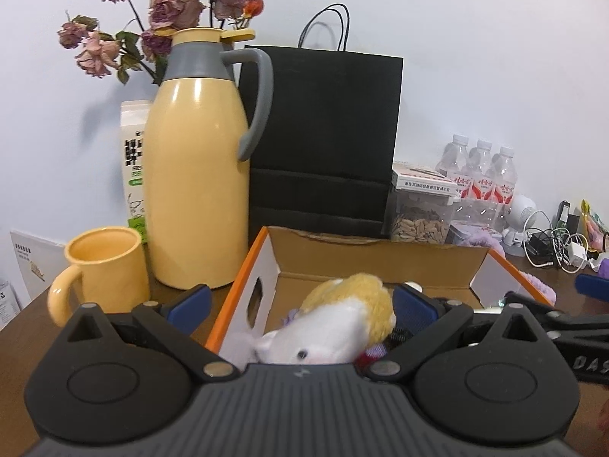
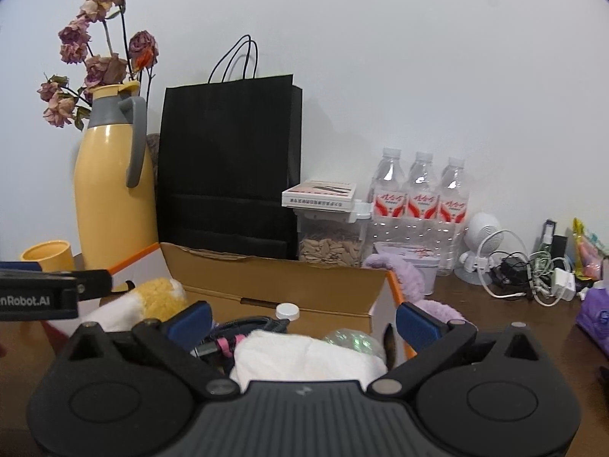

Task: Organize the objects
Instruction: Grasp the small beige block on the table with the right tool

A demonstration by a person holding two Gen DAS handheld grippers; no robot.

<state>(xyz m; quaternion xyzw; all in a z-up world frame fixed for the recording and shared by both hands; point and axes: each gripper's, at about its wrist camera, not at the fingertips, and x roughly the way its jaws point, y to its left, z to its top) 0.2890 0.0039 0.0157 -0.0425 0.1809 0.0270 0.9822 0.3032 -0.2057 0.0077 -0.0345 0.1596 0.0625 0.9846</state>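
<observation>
**Plush toy between the left jaws, over the box**

Clearly, going left to right in the left wrist view, a yellow mug [image 1: 102,270] stood at nine o'clock, a yellow thermos [image 1: 198,175] at eleven, a black paper bag [image 1: 323,141] at twelve, and water bottles [image 1: 481,175] at two. The cardboard box [image 1: 380,259] sat open at centre. The plush toy [image 1: 338,323], yellow and white, lay at six o'clock between the fingers of the left gripper [image 1: 300,301], over the box's near edge. The jaws stood wide; whether the pads pressed the toy could not be told.

The toy looked light, soft and easily squashed, unlikely to slip or break. Its round body seemed the best place to grip.

The left gripper pointed level toward the back wall. The right gripper [image 2: 304,318] sat alongside at three o'clock, also level, jaws wide and holding nothing, above a white cloth [image 2: 304,361] and a white-capped bottle [image 2: 287,310] in the box.
</observation>
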